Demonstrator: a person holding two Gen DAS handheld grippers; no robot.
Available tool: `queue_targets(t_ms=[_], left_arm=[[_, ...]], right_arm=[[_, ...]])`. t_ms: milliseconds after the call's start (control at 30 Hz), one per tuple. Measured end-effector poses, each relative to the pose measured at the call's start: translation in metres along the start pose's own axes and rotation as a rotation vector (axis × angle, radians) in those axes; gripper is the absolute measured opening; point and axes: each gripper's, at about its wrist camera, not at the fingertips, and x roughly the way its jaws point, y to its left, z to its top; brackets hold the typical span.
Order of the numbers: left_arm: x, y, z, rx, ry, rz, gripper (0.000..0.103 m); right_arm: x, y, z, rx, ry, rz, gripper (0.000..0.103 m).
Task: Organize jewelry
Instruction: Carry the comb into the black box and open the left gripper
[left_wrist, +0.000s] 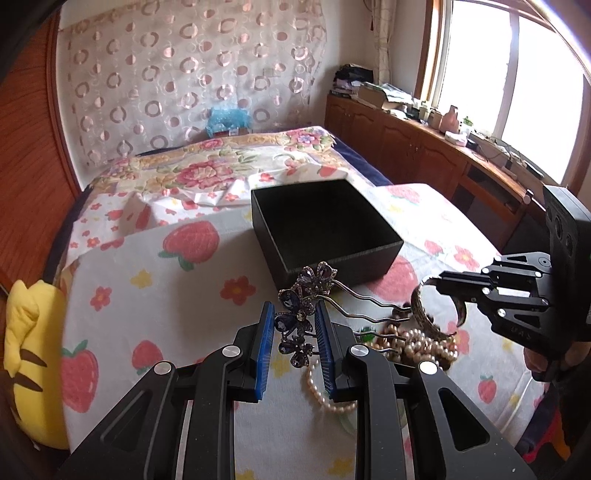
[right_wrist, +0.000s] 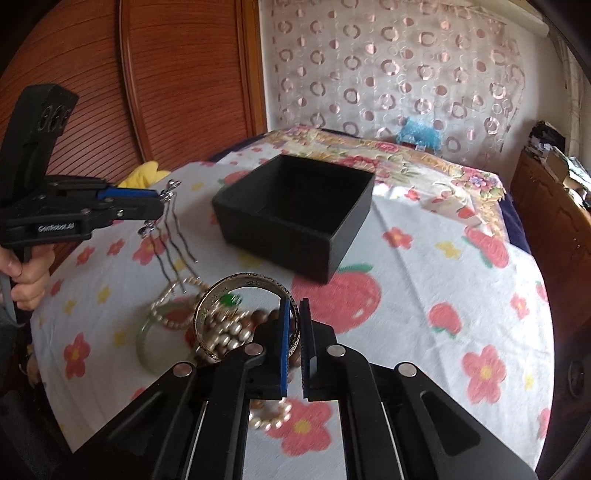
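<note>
Left gripper is nearly closed, its blue pads clamped on the jewelled head of a purple butterfly hair comb, whose wavy prongs trail out to the right above the strawberry-print cloth. Right gripper is pinched fully onto the rim of a silver bangle, held clear of the pile. The pearl necklace, brown beads and pale green bangle lie heaped on the cloth, near the open black box.

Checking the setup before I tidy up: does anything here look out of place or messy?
Only the jewelry still on the cloth: a pearl necklace, brown beads and a pale green bangle lie tangled in one heap, while the black box looks empty.
</note>
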Motion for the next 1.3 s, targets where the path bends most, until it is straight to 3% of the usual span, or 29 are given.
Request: queue_targets(t_ms=[433, 767, 1033, 1300], left_arm=[[0.017, 0.000, 0.052, 0.013, -0.037, 0.011, 0.021], [0.022, 0.029, 0.077, -0.021, -0.064, 0.042, 0.021], [0.035, 0.033, 0.082, -0.024, -0.052, 0.031, 0.021], [0.059, 0.021, 0.086, 0.003, -0.015, 0.012, 0.021]], right_arm=[[0.000, -0.041, 0.050, 0.027, -0.076, -0.039, 0.006], [0.042, -0.037, 0.086, -0.067, -0.059, -0.012, 0.006], [0.071, -0.016, 0.082, -0.108, 0.012, 0.067, 0.012], [0.055, -0.031, 0.077, -0.074, -0.012, 0.023, 0.012]])
